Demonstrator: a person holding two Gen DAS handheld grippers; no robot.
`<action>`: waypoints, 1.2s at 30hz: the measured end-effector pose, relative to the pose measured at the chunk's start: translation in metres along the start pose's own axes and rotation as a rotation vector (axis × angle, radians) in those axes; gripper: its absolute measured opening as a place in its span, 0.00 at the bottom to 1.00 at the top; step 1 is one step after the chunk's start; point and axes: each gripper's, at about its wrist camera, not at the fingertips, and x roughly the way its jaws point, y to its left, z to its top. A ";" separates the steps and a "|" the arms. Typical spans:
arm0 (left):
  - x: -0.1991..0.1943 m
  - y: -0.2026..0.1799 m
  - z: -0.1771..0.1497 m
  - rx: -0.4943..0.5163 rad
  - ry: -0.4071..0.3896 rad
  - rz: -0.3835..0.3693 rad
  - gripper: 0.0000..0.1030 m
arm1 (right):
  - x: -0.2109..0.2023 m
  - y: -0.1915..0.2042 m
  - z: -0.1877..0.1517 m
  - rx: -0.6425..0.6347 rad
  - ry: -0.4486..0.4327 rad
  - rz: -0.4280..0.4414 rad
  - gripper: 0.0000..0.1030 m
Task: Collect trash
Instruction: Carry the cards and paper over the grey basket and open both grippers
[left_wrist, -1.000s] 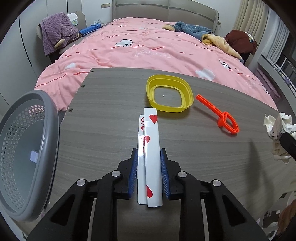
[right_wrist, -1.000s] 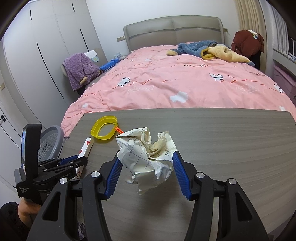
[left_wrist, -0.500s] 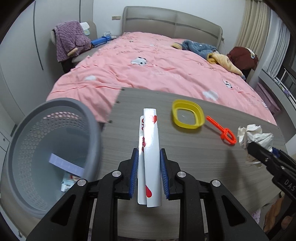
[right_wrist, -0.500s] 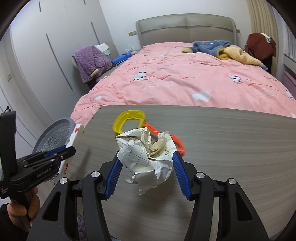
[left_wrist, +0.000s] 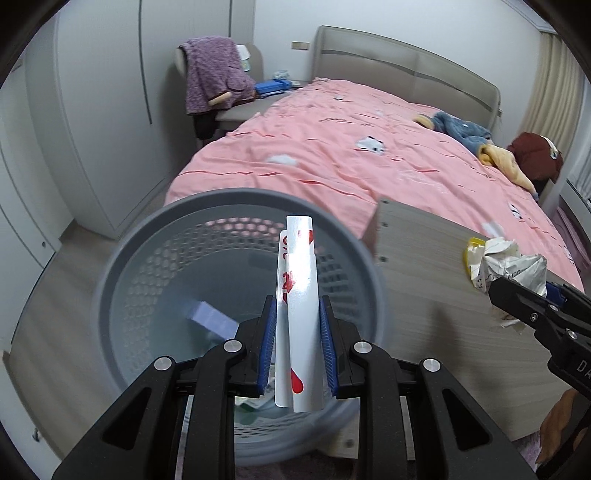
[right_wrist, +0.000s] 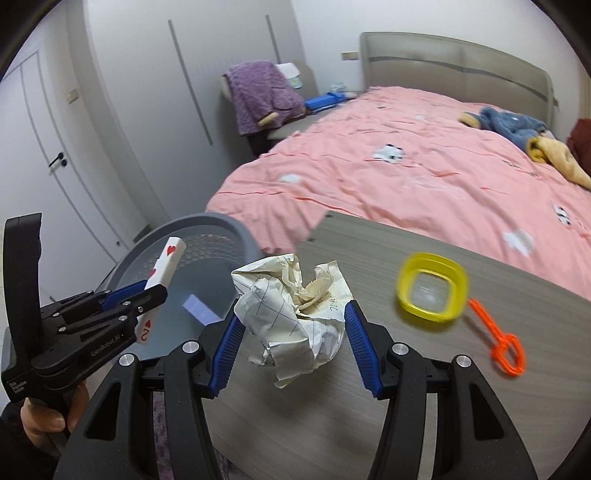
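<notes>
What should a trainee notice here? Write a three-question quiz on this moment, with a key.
1. True or false: the left gripper is shut on the folded playing cards.
2. The right gripper holds: A) the yellow lid B) the crumpled paper C) the orange plastic key.
3. Fill in: the cards hang over the grey ____.

Key: 1 true; 2 B; 3 laundry basket.
</notes>
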 end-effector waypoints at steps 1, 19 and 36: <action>0.001 0.006 0.000 -0.008 0.001 0.005 0.22 | 0.007 0.009 0.003 -0.015 0.006 0.011 0.52; 0.014 0.078 -0.002 -0.100 0.022 0.042 0.23 | 0.079 0.094 0.028 -0.123 0.102 0.139 0.53; 0.001 0.089 -0.004 -0.128 -0.003 0.080 0.54 | 0.077 0.098 0.022 -0.141 0.097 0.125 0.69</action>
